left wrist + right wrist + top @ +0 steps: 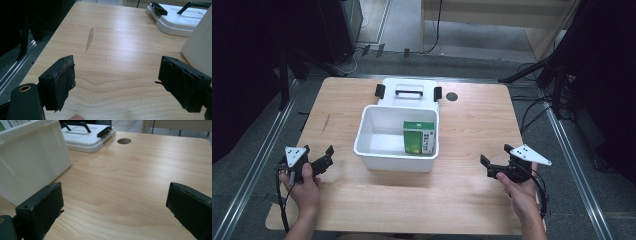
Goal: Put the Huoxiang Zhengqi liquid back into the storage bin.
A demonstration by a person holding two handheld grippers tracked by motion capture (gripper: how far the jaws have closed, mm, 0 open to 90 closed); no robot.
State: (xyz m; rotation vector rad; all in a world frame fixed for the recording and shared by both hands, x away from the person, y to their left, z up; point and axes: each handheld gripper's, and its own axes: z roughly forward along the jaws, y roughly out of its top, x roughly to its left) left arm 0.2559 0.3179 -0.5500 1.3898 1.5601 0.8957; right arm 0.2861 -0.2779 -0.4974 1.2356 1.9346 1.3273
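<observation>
From the high view, your left gripper [324, 159] sits at about eight o'clock on the wooden table [472, 125], held in your left hand [304, 187]. Your right gripper [489, 167] sits at about four o'clock in your right hand [522, 192]. Both rest near the table's front edge, well apart from each other. At the table's centre stands an open white tub [367, 142]. A green and white carton [419, 137] stands upright inside it, against the right wall; its print is too small to read. The tub's lid [409, 92] lies flat at twelve o'clock, just behind the tub, with a black handle and black clips. A small round hole [452, 96] sits in the table at one o'clock of the tub.

In the left gripper view, your jaws stand wide apart over bare wood with nothing between them. The tub [200, 45] is cut off at three o'clock, the lid [175, 18] at one o'clock. A pale scuff [89, 39] marks the wood.

In the right gripper view, your jaws again stand wide apart, holding nothing. The tub [32, 157] is cut off at ten o'clock, the lid [85, 137] beyond it, the hole [124, 141] at twelve.
</observation>
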